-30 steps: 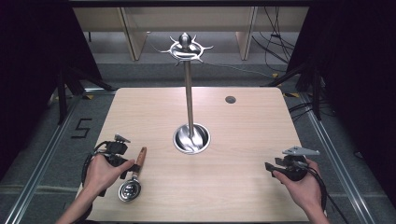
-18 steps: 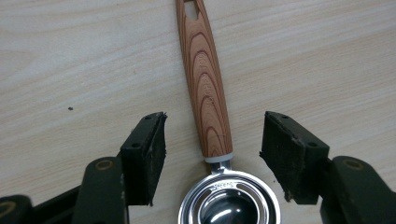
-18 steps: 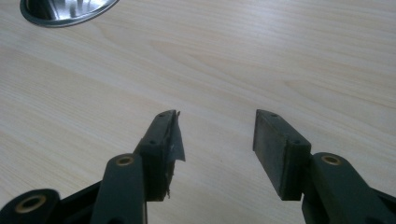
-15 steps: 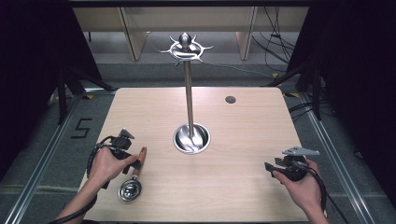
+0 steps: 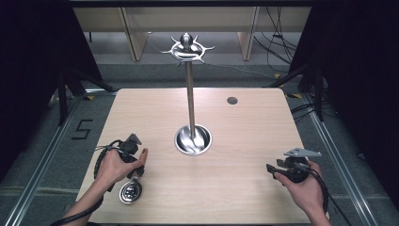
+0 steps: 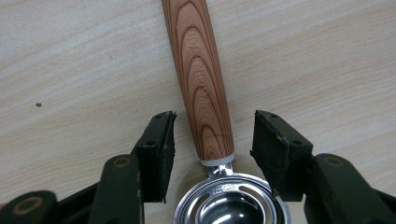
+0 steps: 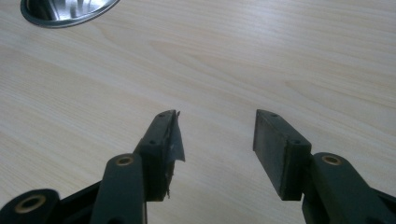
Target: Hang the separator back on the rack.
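Note:
A skimmer-like utensil with a wooden handle [image 6: 201,79] and a slotted metal head [image 5: 130,192] lies flat near the table's front left. My left gripper [image 6: 212,126] points down over it, by the hand [image 5: 135,165]. Its jaws straddle the handle just above the metal collar and have just been closing. A gap still shows on each side of the wood, so the pads do not press it. My right gripper [image 7: 215,126] hovers open over bare wood at the front right [image 5: 271,169], with nothing between its fingers.
A tall metal stand [image 5: 189,94] rises from a round shiny base [image 5: 193,140] at the table's middle, with curved hooks at its top [image 5: 187,47]. A dark cable hole [image 5: 232,100] sits at the back right. The base's rim [image 7: 65,14] lies ahead-left of the right gripper.
My left hand has shifted right and down over the utensil's handle, which now shows only at its tip. The right hand has kept still.

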Demonstrator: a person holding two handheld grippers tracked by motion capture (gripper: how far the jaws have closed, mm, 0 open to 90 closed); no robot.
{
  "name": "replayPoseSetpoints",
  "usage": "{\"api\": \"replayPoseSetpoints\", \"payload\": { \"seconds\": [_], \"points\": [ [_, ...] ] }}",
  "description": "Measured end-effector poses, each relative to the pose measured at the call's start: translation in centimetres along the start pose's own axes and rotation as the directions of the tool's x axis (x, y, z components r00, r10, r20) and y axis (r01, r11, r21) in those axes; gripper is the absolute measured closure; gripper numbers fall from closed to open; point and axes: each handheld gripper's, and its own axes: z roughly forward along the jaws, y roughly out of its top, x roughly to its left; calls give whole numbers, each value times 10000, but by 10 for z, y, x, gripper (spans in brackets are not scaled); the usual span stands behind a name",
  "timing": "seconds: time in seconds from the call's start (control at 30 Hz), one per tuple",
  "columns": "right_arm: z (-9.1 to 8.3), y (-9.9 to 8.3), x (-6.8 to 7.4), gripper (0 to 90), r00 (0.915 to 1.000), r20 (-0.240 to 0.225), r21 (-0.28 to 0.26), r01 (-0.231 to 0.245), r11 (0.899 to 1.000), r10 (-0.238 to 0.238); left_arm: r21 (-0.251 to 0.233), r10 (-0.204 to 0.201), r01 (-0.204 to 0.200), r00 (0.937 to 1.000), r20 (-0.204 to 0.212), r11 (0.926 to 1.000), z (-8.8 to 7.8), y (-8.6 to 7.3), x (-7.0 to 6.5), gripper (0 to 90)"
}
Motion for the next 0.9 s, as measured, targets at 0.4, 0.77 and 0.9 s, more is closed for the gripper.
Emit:
{"api": "replayPoseSetpoints", "payload": {
  "seconds": [0.4, 0.77, 0.9],
  "points": [
    [1, -1, -1, 503, 9996, -34, -2, 272, 9996, -272, 565, 314, -304, 9994, -165, 9979, 6, 3, 2, 565],
    [1, 0, 0, 502, 9996, -109, -69, 242, 9997, -242, 1293, 997, -943, 9944, -362, 9871, 11, 6, 2, 640],
    [1, -1, -1, 502, 9995, -117, -53, 287, 9996, -288, 1398, 855, -797, 9957, -359, 9870, 11, 6, 3, 653]
  ]
}}
